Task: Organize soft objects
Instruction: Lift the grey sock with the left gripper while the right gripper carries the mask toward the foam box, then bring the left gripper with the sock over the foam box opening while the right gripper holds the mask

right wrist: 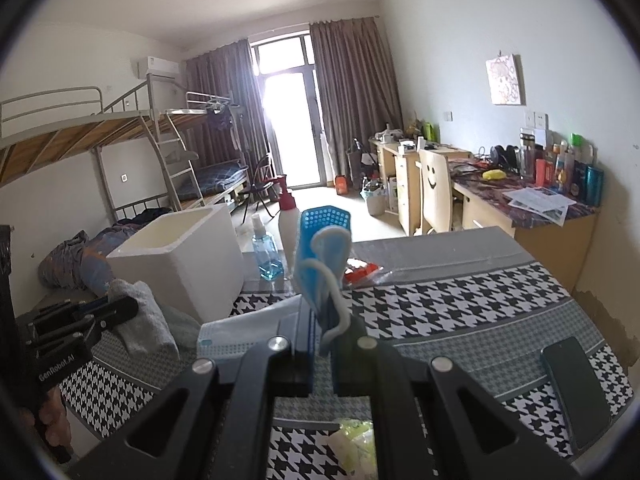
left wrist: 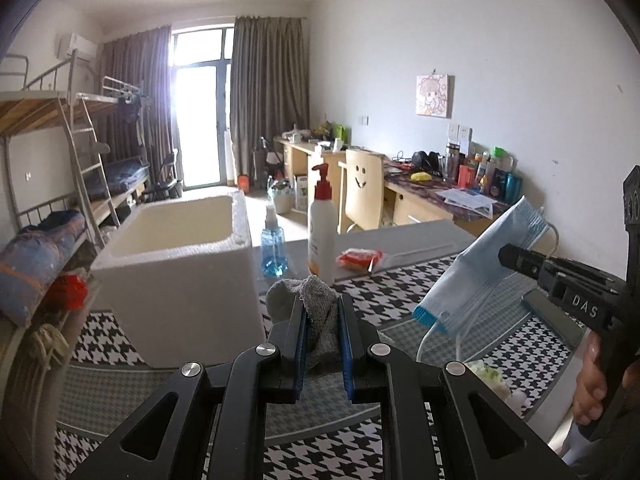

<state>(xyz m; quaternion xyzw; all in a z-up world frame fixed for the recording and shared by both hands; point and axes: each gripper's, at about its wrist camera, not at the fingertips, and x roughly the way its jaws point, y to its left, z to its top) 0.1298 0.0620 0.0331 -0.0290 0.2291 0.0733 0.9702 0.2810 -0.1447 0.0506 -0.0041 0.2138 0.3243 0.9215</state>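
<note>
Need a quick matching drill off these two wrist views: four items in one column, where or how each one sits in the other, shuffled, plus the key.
Items
1. grey sock
2. blue face mask
3. white foam box
4. dark phone

States
A. lying flat on the houndstooth cloth
B. clamped in the left gripper
C. standing open-topped on the table
D. clamped in the right gripper

Pairs: 1-B, 2-D, 3-C, 4-A
</note>
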